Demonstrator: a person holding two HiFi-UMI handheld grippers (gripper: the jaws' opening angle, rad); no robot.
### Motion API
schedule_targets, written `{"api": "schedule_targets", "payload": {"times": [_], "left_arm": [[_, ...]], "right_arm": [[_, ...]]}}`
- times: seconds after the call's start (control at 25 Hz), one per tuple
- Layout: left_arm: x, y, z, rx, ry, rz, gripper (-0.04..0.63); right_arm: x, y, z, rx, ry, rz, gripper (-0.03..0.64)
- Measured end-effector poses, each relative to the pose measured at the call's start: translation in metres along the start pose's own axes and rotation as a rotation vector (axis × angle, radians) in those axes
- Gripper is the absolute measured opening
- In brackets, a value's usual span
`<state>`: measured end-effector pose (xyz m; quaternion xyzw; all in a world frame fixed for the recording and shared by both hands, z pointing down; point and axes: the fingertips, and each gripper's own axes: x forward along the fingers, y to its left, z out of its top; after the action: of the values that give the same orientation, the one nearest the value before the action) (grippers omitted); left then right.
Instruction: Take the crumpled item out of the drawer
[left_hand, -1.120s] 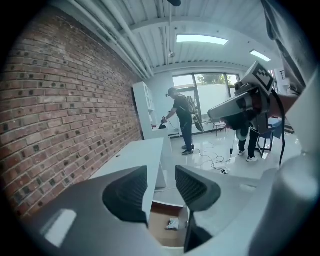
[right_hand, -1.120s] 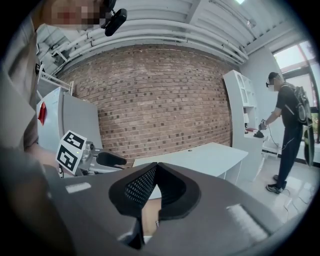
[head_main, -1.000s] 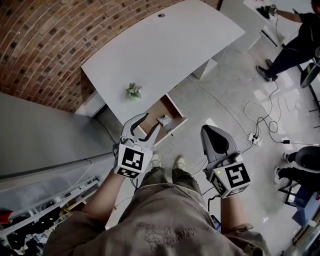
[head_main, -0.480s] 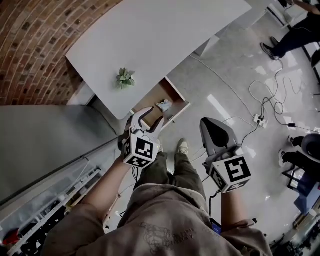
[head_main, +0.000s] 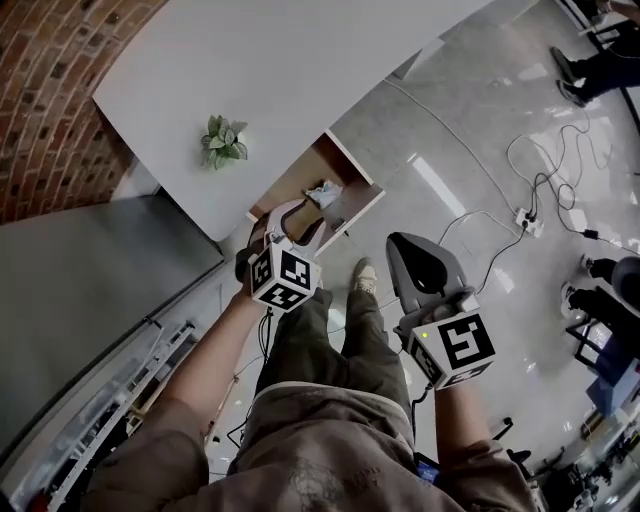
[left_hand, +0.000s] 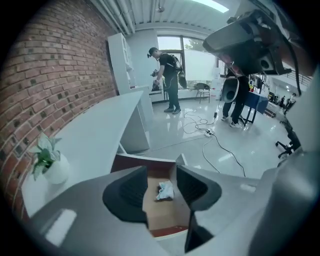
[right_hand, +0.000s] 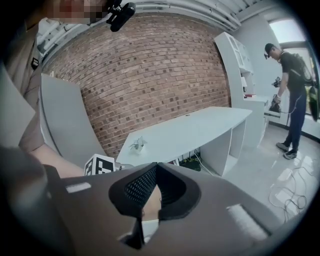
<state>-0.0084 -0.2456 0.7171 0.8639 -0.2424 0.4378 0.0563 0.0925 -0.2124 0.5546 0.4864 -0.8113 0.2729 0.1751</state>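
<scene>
An open wooden drawer (head_main: 345, 222) sticks out from under the white desk (head_main: 300, 60). In it lies the crumpled pale item (head_main: 322, 193), also seen on the drawer floor (left_hand: 165, 190). My left gripper (head_main: 295, 216) hangs over the drawer's near end, jaws open and empty; in the left gripper view the item shows in the gap of the gripper (left_hand: 161, 172), farther off and untouched. My right gripper (head_main: 400, 246) is held to the right over the floor, away from the drawer, its jaws shut (right_hand: 156, 166) on nothing.
A small potted plant (head_main: 224, 140) stands on the desk near the drawer. A grey panel (head_main: 90, 290) runs along the left. Cables and a power strip (head_main: 525, 222) lie on the floor at right. A person (left_hand: 168, 75) stands at the far end of the room.
My left gripper has moved forward toward the drawer and now overlaps its near end in the head view. The right gripper has kept its place and stays shut.
</scene>
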Motion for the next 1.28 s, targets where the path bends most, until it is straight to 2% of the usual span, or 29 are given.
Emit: {"api": "schedule_targets", "payload": {"times": [0.16,0.4,0.76,0.84,1.12,1.28], "left_arm": [[0.041,0.005,-0.03,-0.011,0.061,-0.013,0.181],[0.092,0.002,-0.077,-0.072,0.146,-0.07,0.181],[0.163,0.008,-0.114,-0.098,0.219,-0.099,0.181],[0.175,0.007,-0.122,-0.101,0.238,-0.11,0.186],[0.203,0.0,-0.146,-0.121,0.285,-0.14,0.187],[0.212,0.001,-0.154,-0.131,0.302,-0.127,0.186]], "right_arm": [[0.025,-0.008,-0.02,0.02,0.006,0.002,0.028],[0.058,-0.018,-0.051,0.05,0.028,0.011,0.028],[0.095,-0.038,-0.098,0.083,0.087,0.007,0.028],[0.103,-0.042,-0.101,0.09,0.074,0.005,0.028],[0.121,-0.054,-0.124,0.109,0.085,0.002,0.028],[0.127,-0.056,-0.134,0.121,0.103,0.011,0.028]]}}
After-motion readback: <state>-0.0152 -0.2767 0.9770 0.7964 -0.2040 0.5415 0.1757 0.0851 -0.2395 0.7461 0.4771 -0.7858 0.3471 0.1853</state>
